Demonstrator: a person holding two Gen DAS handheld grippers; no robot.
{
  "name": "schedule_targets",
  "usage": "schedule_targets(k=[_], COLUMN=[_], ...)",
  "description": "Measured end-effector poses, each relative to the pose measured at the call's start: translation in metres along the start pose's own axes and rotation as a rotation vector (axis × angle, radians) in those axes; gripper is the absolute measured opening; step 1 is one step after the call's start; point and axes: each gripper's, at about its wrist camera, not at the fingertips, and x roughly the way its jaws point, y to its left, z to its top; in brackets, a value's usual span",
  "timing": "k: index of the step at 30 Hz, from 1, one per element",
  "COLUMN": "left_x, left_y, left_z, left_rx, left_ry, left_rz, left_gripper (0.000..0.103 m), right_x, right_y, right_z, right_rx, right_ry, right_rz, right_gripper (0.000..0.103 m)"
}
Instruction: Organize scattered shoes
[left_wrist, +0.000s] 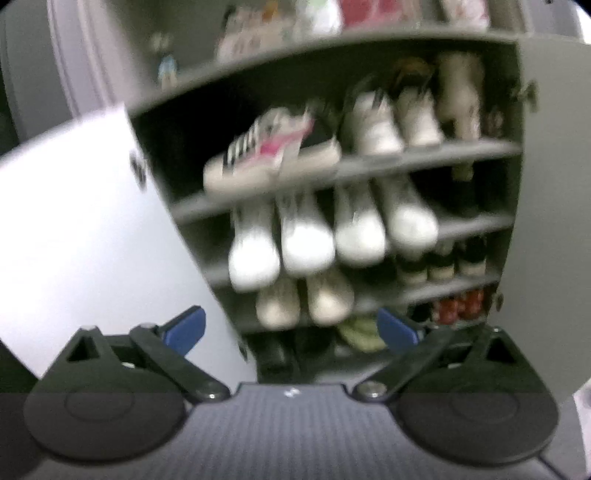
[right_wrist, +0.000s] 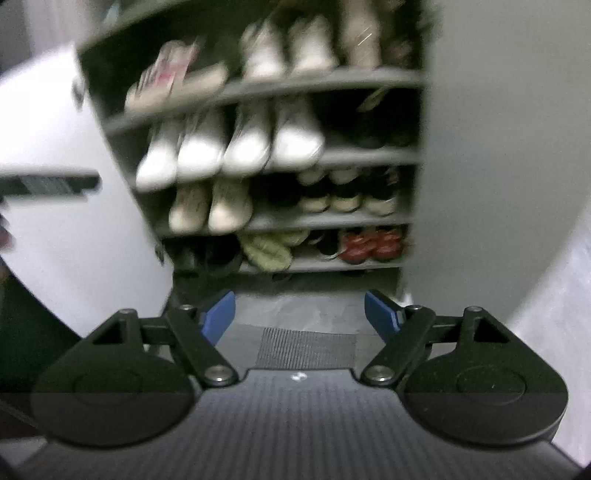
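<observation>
Both views face an open grey cabinet of sloped grey shelves (left_wrist: 424, 153), its pale door (left_wrist: 74, 229) swung out to the left, and every shoe that shows is already on a shelf. The left gripper (left_wrist: 291, 330) has its blue-padded fingers (left_wrist: 186, 326) spread wide with nothing between them; the right gripper (right_wrist: 300, 312) stands the same way, wide apart and empty, over bare grey floor (right_wrist: 295, 291) in front of the cabinet. Taking the row of four white sneakers (left_wrist: 328, 236) as the landmark: a white slip-on with a pink and striped upper (left_wrist: 269, 151) lies on the shelf above it, to the left, turned partly crosswise while its neighbours point toes-out toward the cameras; a beige pair (left_wrist: 303, 301) sits on the shelf below, and red-brown shoes (right_wrist: 371, 243) lower still to the right. Both views are motion-blurred, so finer detail is lost. The crosswise slip-on looks like the likeliest piece left to straighten. It lies ahead of and above the left fingers, its long axis running roughly across their line, and the left gripper appears the nearer of the two, so a grip would probably need the wrist turned to span its narrow width.
</observation>
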Motion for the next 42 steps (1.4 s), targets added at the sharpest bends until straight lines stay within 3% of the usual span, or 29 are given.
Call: schedule_targets(k=[5, 10, 16, 23, 26, 29, 32, 36, 42], left_x=[-0.019, -0.01, 0.046, 0.118, 0.129, 0.124, 0.113, 0.097, 0.051], left_y=[-0.036, -0.056, -0.094, -0.115, -0.104, -0.092, -0.078, -0.07, -0.064], left_z=[0.026, 0.028, 0.008, -0.008, 0.007, 0.027, 0.051, 0.078, 0.123], left_rx=[0.111, 0.175, 0.276, 0.368, 0.35, 0.351, 0.308, 0.237, 0.116], left_ry=[-0.085, -0.055, -0.05, -0.024, -0.008, -0.037, -0.043, -0.011, 0.012], left_rz=[0.056, -0.001, -0.116, -0.207, -0.262, -0.313, -0.347, -0.352, -0.278], left_gripper=[0.1, 0.099, 0.099, 0.097, 0.097, 0.103, 0.103, 0.103, 0.103], right_x=[-0.108, -0.176, -0.219, -0.273, -0.261, -0.228, -0.196, -0.149, -0.091], right_y=[-0.029, -0.05, -0.043, 0.01, 0.018, 0.001, -0.026, -0.078, -0.152], right_z=[0.055, 0.097, 0.132, 0.185, 0.197, 0.208, 0.228, 0.251, 0.262], right_rx=[0.039, 0.051, 0.085, 0.216, 0.204, 0.183, 0.069, -0.038, -0.057], right_ry=[-0.078, -0.152, -0.16, -0.111, -0.146, -0.097, -0.057, 0.008, 0.075], right_rz=[-0.076, -0.164, -0.257, -0.419, -0.426, -0.394, -0.364, -0.322, -0.127], right_gripper=[0.079, 0.079, 0.079, 0.079, 0.079, 0.079, 0.079, 0.079, 0.079])
